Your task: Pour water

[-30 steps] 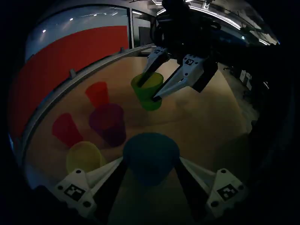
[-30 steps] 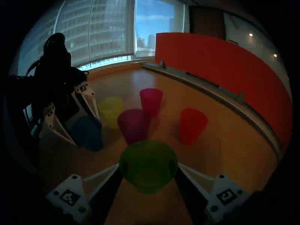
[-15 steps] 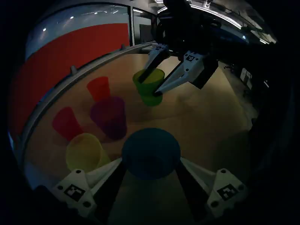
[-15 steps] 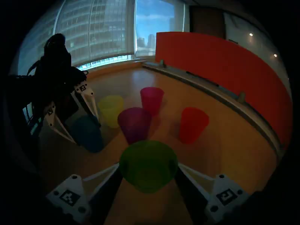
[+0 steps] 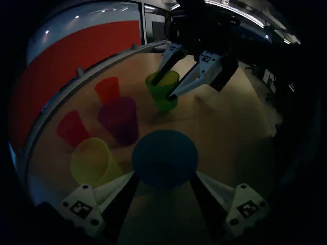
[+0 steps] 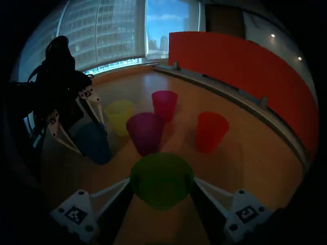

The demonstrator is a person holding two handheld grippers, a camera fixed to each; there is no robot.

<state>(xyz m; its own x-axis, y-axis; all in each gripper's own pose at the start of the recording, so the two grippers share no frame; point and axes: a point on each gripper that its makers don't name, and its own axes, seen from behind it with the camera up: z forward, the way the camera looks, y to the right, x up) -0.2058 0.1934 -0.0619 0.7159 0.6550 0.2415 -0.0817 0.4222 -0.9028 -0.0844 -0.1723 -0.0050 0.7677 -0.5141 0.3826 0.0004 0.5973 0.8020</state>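
Between blue cup [image 5: 165, 159], green cup [image 5: 162, 90]: seemingly bare tabletop [image 5: 196, 122].

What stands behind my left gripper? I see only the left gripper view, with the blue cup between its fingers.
Observer: In the right gripper view, a wide window with tall buildings outside stands behind the left gripper and its blue cup.
Operator: Are both cups near the purple cup red?
Observer: No. The magenta cup stands beside the yellow cup; the red cup stands apart.
Operator: Can you see into the green cup?
Observer: The right gripper view looks down on its open mouth, between the fingers of the right gripper, but it is too dark to tell whether water is inside.
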